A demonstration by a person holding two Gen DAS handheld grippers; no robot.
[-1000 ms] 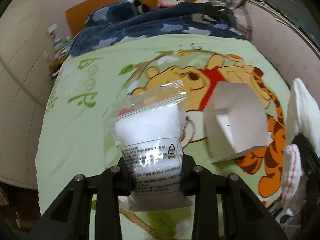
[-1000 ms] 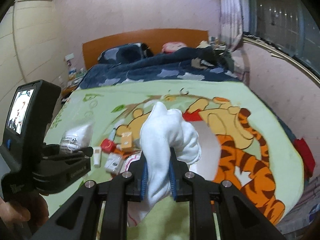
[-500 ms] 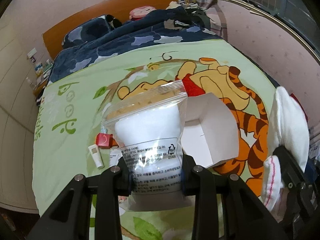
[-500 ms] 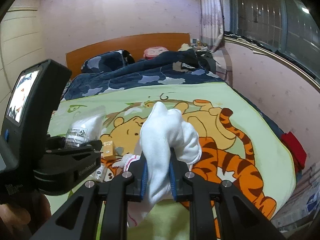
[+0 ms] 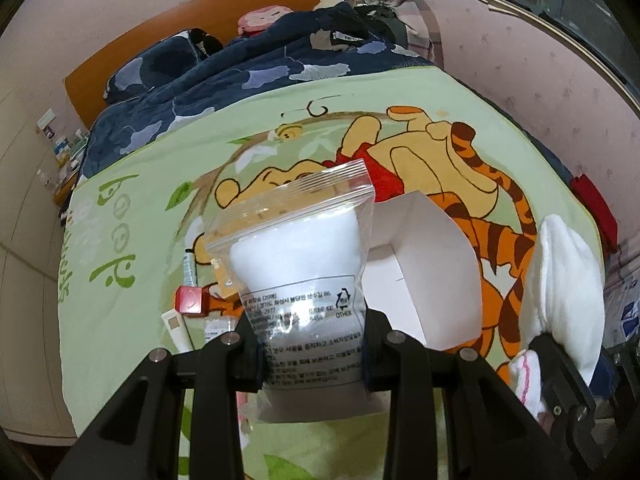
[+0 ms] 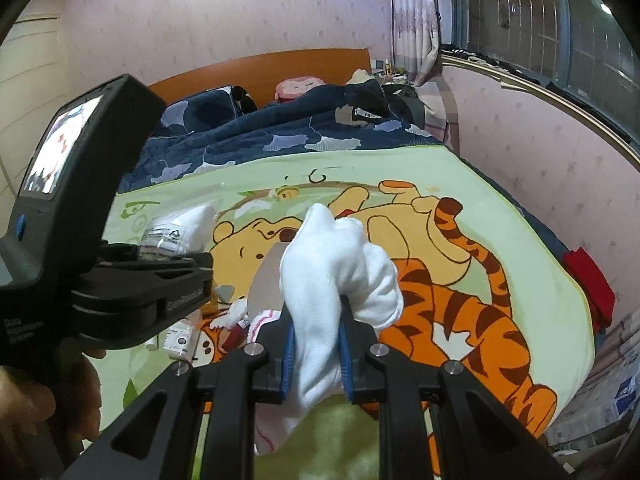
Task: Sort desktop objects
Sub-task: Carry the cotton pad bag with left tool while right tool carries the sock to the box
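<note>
Left wrist view, nearest you: your left tool (image 5: 314, 344) is clamped on the lower, printed part of a clear zip bag (image 5: 298, 276) stuffed with white padding, and the bag stands upright between the two fingers with its sealed strip on top. Just behind the bag on the left lie small items on the green cartoon blanket (image 5: 136, 216): a red cube-shaped box (image 5: 191, 300), a cream tube (image 5: 176, 326) and a small orange packet (image 5: 224, 284), close together. Right behind the bag, a white open paper box (image 5: 424, 272) sits on the tiger print. At the right edge you see the white cloth (image 5: 564, 280) carried by your other hand.

From the right wrist camera, your right tool (image 6: 316, 344) is pinched tight on that bunched white cloth (image 6: 336, 264), which bulges above the blue pads (image 6: 289, 354) and hangs a little below them. To your left, the left tool (image 6: 152, 280) shows side-on with the bag (image 6: 180, 232) in its grip, held above the blanket. Small items lie on the bed beneath it, partly hidden. Farther back, a dark blue leaf-print duvet (image 6: 280, 140) covers the head of the bed, against an orange wooden headboard (image 6: 280, 66), with a pink plush toy (image 6: 298, 86) on top.
</note>
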